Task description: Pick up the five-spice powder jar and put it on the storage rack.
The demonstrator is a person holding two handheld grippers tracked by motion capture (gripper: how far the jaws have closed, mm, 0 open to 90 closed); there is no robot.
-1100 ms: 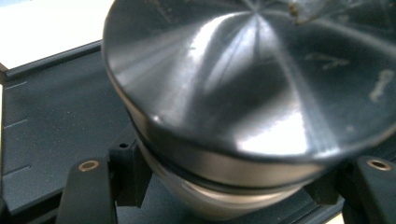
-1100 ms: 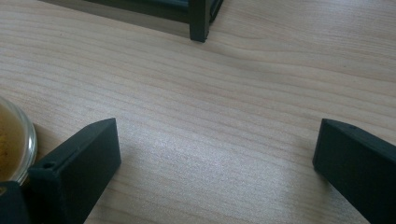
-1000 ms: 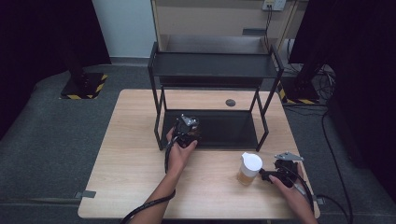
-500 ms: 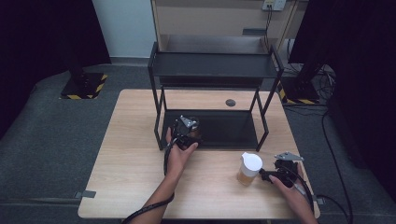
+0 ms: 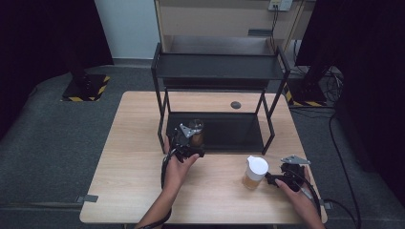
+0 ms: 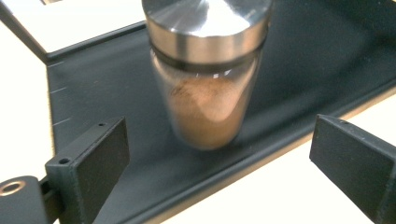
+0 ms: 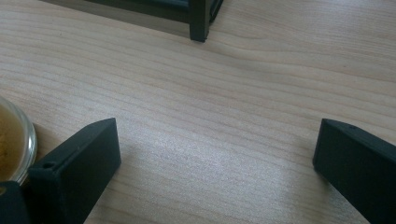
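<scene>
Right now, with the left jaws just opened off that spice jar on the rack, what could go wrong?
1. The glass jar of brown powder with a steel lid stands near the front edge of the black metal rack's lower shelf. The left gripper has just been opening, its jaws apart on either side, so a crooked pull-back could clip and topple it.
2. The white-lidded glass jar stands right beside the open right gripper; a sideways nudge might tip it.

No words, brands or numbers can be read — not on the steel-capped jar (image 6: 205,74), the white-lidded jar (image 5: 254,172) or the black rack (image 5: 217,67). One sign only — yellow-and-black hazard stripes on a stand base (image 5: 85,88), bearing no lettering.
</scene>
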